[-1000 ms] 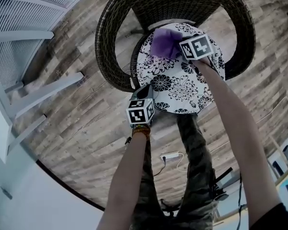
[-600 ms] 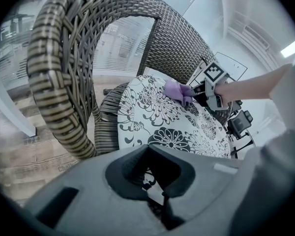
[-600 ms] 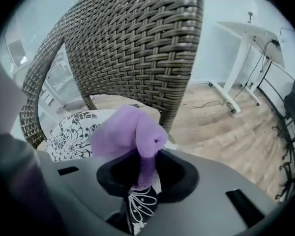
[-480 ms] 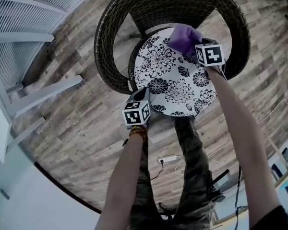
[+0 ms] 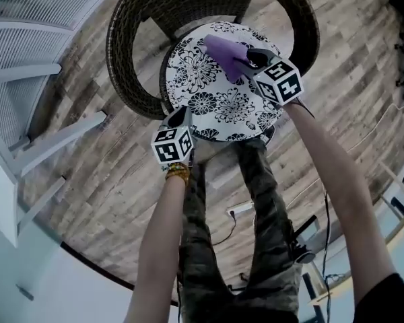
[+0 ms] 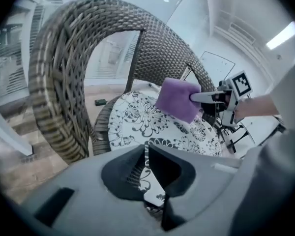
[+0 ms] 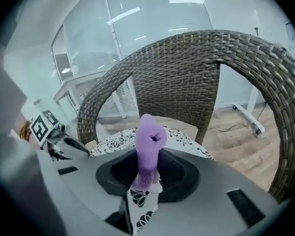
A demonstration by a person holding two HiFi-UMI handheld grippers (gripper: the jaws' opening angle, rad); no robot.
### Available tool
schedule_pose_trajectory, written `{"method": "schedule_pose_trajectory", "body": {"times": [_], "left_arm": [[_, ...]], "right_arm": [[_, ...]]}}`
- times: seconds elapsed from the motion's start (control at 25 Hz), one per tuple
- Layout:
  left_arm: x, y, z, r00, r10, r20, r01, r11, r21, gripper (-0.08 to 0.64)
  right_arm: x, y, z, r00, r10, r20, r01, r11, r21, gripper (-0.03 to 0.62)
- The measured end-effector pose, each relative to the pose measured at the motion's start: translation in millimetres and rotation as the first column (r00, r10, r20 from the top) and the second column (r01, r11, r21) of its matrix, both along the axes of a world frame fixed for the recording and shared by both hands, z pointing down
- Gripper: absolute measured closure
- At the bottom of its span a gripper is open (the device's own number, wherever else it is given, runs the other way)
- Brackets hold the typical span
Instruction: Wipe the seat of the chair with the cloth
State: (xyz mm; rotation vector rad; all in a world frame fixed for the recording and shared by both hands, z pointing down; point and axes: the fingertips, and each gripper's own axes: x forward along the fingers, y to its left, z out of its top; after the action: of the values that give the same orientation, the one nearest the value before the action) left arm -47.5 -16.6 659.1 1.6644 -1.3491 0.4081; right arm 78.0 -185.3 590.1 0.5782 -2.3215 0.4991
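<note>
Right claw clamped on purple cloth, cloth lying on far part of floral seat cushion. Left claw narrow, pinching the cushion's near-left edge. Wicker chair on wood floor.

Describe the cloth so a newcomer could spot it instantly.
Find the dark wicker chair; its round seat is white with black flowers. Over the seat's back half, near the backrest, the right tongs pinch a bunched cloth. It is plain purple, the only solid-coloured soft thing against that busy print.
</note>
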Motion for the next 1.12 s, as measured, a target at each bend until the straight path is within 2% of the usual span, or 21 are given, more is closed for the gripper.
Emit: {"method": "schedule_pose_trajectory", "body": {"times": [0.2, 0.4, 0.56, 0.76, 0.96, 1.12], "left_arm": [[-1.6, -34.6, -52.3, 0.994, 0.08, 0.077, -0.09, 0.986, 0.138, 0.537], [11.2, -47.4, -111.7, 0.984, 0.138, 0.109, -0.159, 0.962, 0.222, 0.537], [15.9, -52.0, -167.5, 0.977, 0.154, 0.147, -0.191, 0.938, 0.289, 0.537], [24.9, -58.2, -245.1, 0.963, 0.184, 0.195, -0.248, 0.889, 0.385, 0.537], [40.2, -49.4, -315.7, 0.926, 0.254, 0.28, -0.363, 0.804, 0.471, 0.537], [42.0, -44.0, -366.9, 0.921, 0.248, 0.301, -0.376, 0.77, 0.515, 0.537]], "right_arm": [[-8.4, 14.1, -30.2, 0.999, 0.013, 0.033, -0.014, 1.0, 0.028, 0.492], [-13.4, 33.0, -83.5, 0.999, 0.027, 0.045, -0.03, 0.998, 0.055, 0.492], [-14.6, 41.4, -140.4, 0.996, 0.059, 0.073, -0.067, 0.993, 0.101, 0.492], [-10.0, 47.4, -216.8, 0.983, 0.112, 0.145, -0.136, 0.977, 0.167, 0.492], [-2.2, 65.7, -276.3, 0.975, 0.142, 0.172, -0.181, 0.955, 0.236, 0.492], [16.2, 77.2, -321.8, 0.966, 0.18, 0.185, -0.229, 0.929, 0.29, 0.494]]}}
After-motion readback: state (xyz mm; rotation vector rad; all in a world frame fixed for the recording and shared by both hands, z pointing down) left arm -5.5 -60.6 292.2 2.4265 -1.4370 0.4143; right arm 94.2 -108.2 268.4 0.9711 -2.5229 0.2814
